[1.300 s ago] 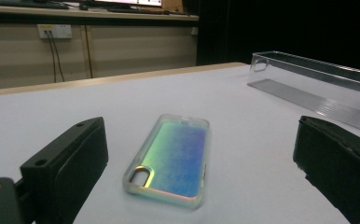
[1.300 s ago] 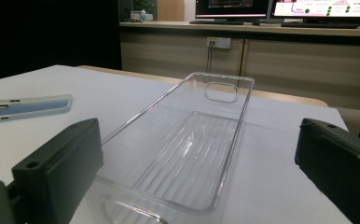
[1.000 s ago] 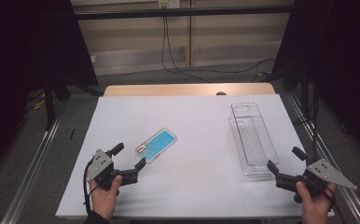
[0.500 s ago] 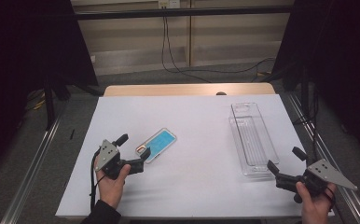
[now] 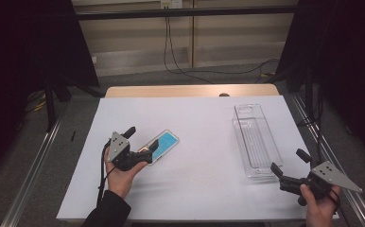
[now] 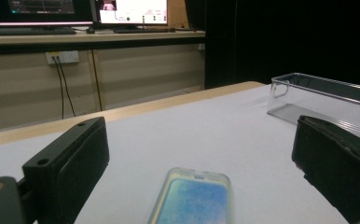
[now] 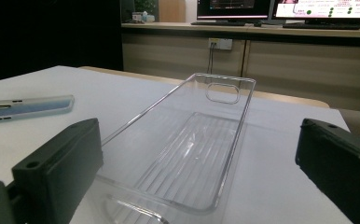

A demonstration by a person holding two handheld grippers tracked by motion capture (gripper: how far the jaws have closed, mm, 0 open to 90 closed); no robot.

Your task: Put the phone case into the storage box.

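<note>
A blue phone case (image 5: 165, 143) with a clear rim lies flat on the white table, left of centre. My left gripper (image 5: 140, 143) is open just at its near end. In the left gripper view the case (image 6: 193, 198) lies low between the two wide-apart jaws of the left gripper (image 6: 201, 154); I cannot tell if they touch it. A long clear plastic tray (image 5: 256, 139) stands on the right side. My right gripper (image 5: 290, 162) is open, close to the tray's near end and holding nothing. In the right gripper view the tray (image 7: 192, 154) is straight ahead and the case (image 7: 26, 108) lies far left.
The white table sheet (image 5: 199, 118) ends at a wooden strip (image 5: 190, 91) at the back. Metal rails (image 5: 34, 161) run along both sides of the table. Cables hang on the wall behind (image 5: 171, 52).
The left gripper has moved forward and to the right, up to the near end of the phone case. The right gripper, the case and the tray have stayed put.
</note>
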